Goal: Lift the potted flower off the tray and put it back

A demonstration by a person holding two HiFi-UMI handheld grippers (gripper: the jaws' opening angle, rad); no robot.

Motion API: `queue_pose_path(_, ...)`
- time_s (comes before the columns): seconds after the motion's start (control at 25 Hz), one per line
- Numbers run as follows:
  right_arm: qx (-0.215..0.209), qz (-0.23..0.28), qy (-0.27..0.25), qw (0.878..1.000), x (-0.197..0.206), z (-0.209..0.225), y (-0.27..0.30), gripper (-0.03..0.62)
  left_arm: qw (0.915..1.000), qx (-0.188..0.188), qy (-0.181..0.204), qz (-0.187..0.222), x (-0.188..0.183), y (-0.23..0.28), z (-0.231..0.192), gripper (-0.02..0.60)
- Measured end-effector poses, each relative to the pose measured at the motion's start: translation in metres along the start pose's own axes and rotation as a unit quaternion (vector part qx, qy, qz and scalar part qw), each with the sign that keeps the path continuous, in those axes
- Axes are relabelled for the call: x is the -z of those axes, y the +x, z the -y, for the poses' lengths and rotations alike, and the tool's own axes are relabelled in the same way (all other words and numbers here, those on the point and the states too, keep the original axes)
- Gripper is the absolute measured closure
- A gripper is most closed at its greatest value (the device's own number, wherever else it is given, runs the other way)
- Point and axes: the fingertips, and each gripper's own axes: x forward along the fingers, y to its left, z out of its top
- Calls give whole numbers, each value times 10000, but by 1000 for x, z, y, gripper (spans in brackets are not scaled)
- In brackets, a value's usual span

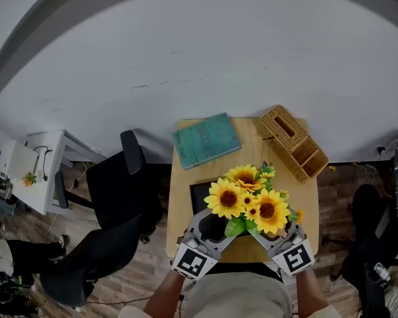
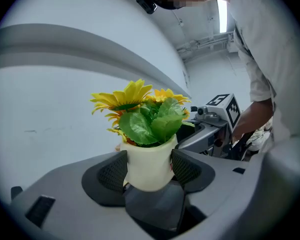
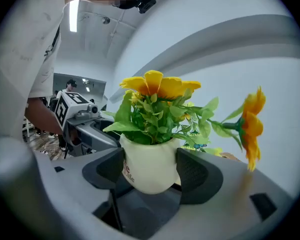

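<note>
Grey tongs (image 2: 149, 170), black mesh pads (image 2: 112, 173), white sleeve (image 2: 260, 81)

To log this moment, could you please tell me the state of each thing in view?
Potted flower: gripped from both sides, apparently lifted off the tray.
Left gripper: jaws shut on the potted flower.
Right gripper: jaws shut on the potted flower.
Tray: on the table, partly hidden.
Book: closed, lying flat.

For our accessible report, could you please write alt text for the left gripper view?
The left tongs are shut on a cream pot of sunflowers, one pad on each side. Behind, at the right, the right tongs reach to the same pot, with a person's arm beyond.
</note>
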Motion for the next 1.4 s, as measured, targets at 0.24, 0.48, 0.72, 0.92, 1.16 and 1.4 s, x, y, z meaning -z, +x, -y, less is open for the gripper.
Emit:
queue_pose_path(0.24,36,-411,172,9990,50,0,19,248,9975,161,76,-686,59,18,4,290)
queue_pose_path(0.48,224,-718,332,9966,95,5,34,250,9923,244,173,-1202,103,39,6,291)
queue_pose_path(0.72,274,-1164,289,9924,129,9,43,252,9861,261,131,-1637,137,54,11,291)
queue_pose_path(0.92,289,-1256,474,9905,139,14,47,252,9826,157,36,-1848,143,62,10,291)
queue_pose_path(1.16,293,-1276,475,9903,139,13,46,252,9832,124,-1,-1821,144,61,12,293)
queue_pose_path(1.4,279,-1275,506,9902,138,11,45,250,9830,90,-68,-1834,146,58,12,291)
